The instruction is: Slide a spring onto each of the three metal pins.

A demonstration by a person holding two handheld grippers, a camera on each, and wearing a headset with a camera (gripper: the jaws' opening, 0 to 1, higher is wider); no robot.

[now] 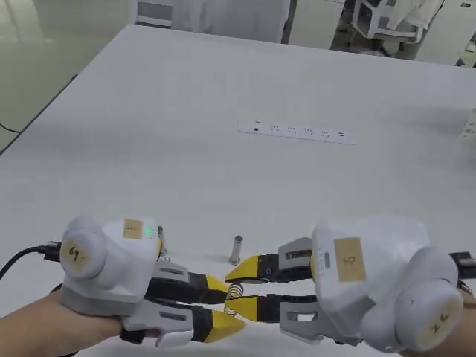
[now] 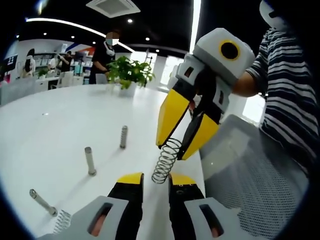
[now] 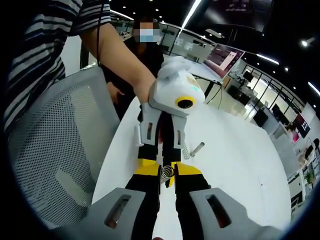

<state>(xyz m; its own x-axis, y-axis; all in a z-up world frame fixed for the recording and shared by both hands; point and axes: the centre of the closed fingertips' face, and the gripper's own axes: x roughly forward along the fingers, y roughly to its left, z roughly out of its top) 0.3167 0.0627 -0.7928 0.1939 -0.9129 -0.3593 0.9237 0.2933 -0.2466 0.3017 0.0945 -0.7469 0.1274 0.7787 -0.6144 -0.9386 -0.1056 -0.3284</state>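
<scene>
Up close: left gripper [image 2: 156, 179], black jaws with yellow tips, narrow gap between. Near end of spring [image 2: 166, 160] right at that gap, grip there impossible to call. Thin coiled steel wire, tilted. Far end pinched between wedge-shaped yellow jaws of right gripper [image 2: 174, 150], clamped tight.

Beyond, on smooth white table [image 1: 223, 97]: third pin [image 2: 41, 201] lying flat, loose spring [image 2: 62, 221] just beside; near pin [image 2: 90, 160] and far pin [image 2: 123, 136] upright, bare cylinders. Grey mesh chair [image 2: 250, 175] crowding right side. Farther off, flat white power strip [image 1: 294, 132], leafy potted plant [image 2: 130, 72].
</scene>
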